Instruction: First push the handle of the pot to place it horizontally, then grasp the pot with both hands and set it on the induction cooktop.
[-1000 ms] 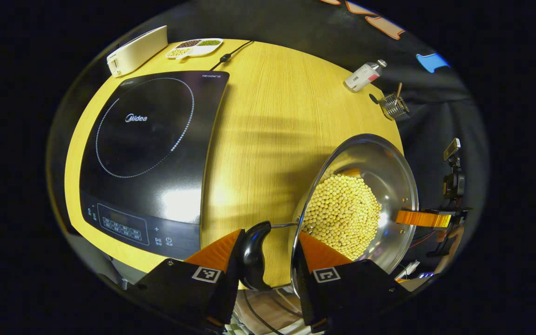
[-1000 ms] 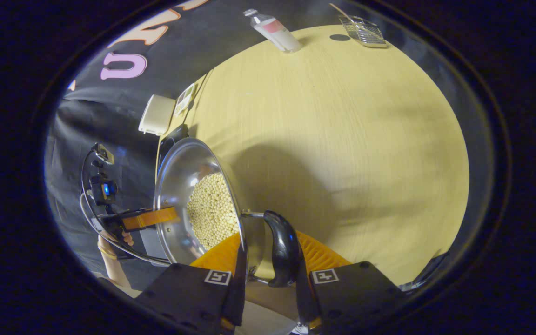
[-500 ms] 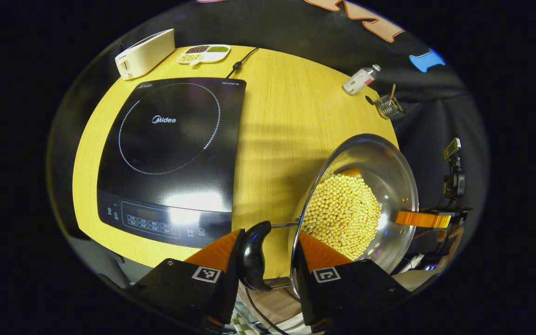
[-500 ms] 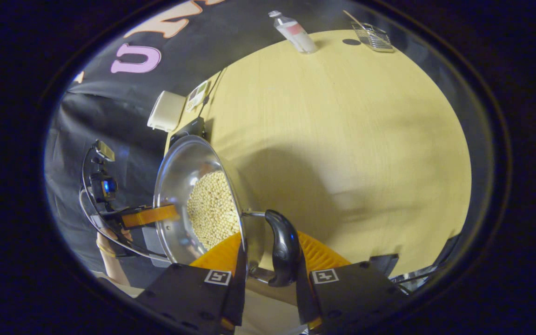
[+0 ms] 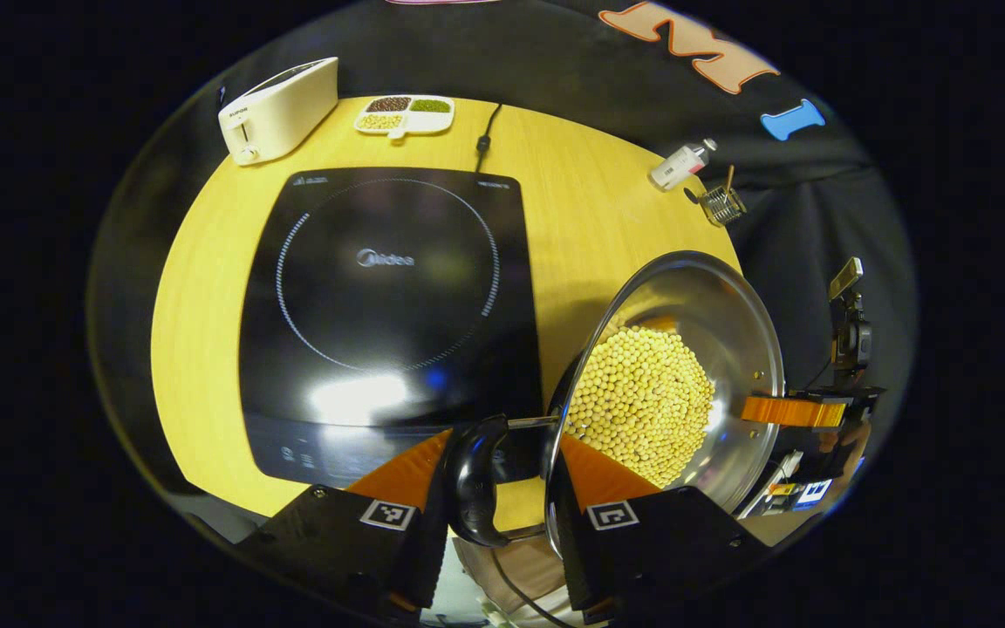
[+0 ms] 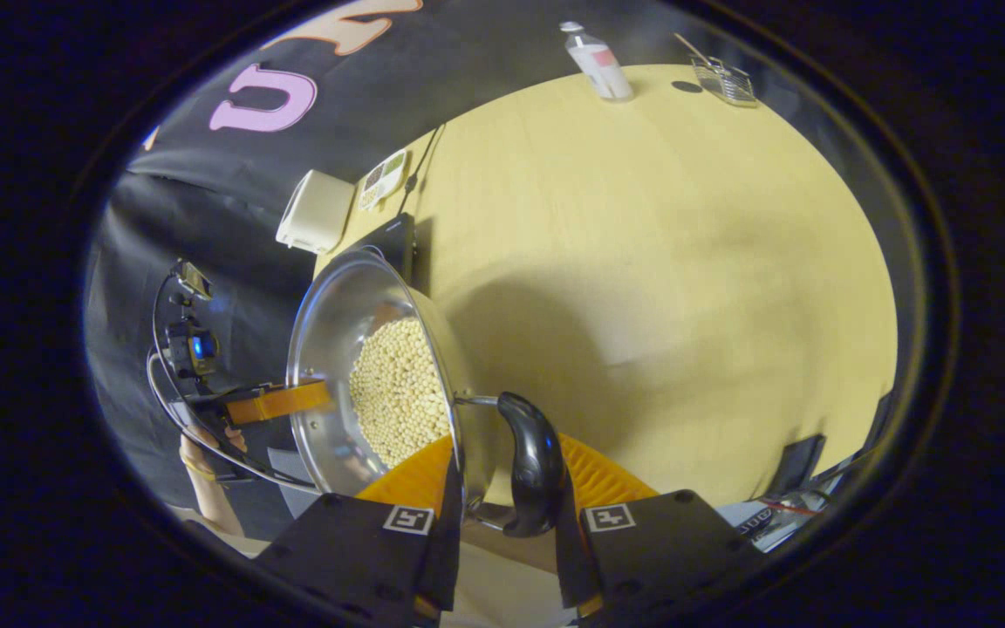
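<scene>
Toaster (image 5: 277, 108); divided dish (image 5: 404, 113); bottle (image 5: 681, 164); perhaps a wire basket (image 5: 721, 205)

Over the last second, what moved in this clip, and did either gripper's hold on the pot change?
The pot, carried by both grippers, travelled toward the induction cooktop, which has slid from the far left to sit just beside the pot in the left gripper view. No grip changed: the left gripper and right gripper each stay clamped on a black side handle. The beans stay inside; the toaster and bottle rest unmoved.

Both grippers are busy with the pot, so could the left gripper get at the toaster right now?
Probably not: the left gripper is clamped on the pot's handle, and the toaster sits beyond the cooktop.
</scene>
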Motion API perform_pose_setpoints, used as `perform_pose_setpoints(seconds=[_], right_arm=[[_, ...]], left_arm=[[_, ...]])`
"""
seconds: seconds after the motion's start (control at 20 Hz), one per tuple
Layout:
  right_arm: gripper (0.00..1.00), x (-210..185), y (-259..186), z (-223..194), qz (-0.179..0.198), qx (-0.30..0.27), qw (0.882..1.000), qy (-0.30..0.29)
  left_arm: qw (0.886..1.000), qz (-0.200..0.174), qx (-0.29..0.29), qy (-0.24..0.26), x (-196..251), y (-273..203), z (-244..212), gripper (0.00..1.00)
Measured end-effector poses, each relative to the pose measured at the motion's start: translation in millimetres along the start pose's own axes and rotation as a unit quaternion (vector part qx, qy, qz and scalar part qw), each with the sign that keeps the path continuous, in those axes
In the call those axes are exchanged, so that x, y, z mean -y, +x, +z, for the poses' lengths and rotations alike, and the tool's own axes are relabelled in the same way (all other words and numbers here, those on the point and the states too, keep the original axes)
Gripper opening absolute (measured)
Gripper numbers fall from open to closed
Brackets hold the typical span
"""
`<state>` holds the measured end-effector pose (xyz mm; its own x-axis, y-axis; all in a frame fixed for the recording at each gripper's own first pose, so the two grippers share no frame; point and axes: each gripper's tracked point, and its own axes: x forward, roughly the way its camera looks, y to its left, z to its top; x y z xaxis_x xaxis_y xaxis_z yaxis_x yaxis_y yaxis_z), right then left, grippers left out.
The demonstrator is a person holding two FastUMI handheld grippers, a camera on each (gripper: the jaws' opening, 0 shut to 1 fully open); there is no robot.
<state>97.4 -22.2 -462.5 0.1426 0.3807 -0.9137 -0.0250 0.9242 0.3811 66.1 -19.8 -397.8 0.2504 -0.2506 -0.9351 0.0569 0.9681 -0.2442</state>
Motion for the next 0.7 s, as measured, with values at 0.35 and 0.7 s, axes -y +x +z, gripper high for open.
perform_pose_setpoints(seconds=[0.35,0.7], right_arm=[[0.48,1.5,1.1,0.8,0.003,0.030,1.000,0.001],[0.42,4.4,2.7,5.2,0.007,0.033,0.999,-0.014]], left_arm=[[1.000,-0.002,0.019,0.020,2.6,3.7,3.4,0.58],[0.999,0.018,0.045,0.021,1.0,3.9,4.8,0.57]])
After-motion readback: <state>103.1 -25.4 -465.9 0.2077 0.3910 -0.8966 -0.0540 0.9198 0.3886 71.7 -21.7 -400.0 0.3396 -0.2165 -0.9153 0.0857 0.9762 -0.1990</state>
